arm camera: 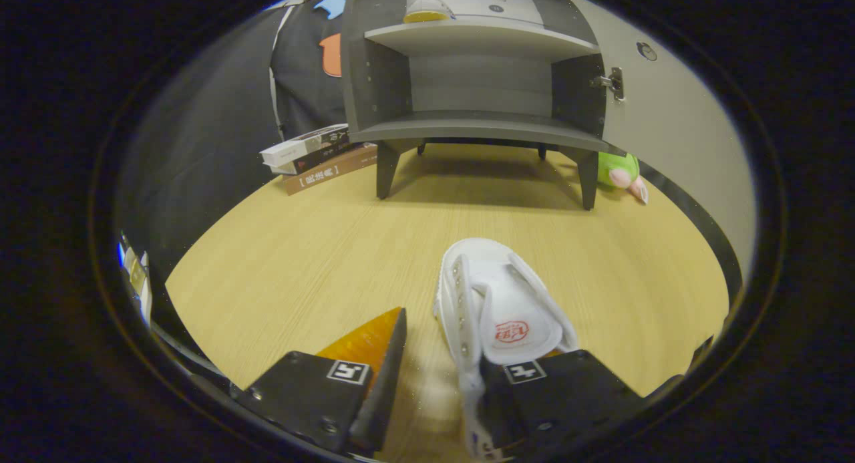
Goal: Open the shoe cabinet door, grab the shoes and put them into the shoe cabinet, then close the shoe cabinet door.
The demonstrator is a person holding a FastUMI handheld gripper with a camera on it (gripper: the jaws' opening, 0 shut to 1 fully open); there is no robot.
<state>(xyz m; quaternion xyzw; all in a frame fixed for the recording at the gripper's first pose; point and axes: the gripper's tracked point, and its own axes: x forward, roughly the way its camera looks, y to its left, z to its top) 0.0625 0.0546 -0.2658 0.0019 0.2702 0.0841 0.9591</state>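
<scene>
Grabbing the shoe, cabinet door already open.
The gripper gapes wide around the white shoe's side wall; next: close, then carry to the shoe cabinet.

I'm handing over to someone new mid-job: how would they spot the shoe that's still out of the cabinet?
Start at the dark shoe cabinet standing open at the far end of the wooden table. Come back across the bare tabletop toward the open gripper; the white shoe lies there, its near end against one finger. It is white with a red mark, unlike the books and green plush toy beside the cabinet.
</scene>
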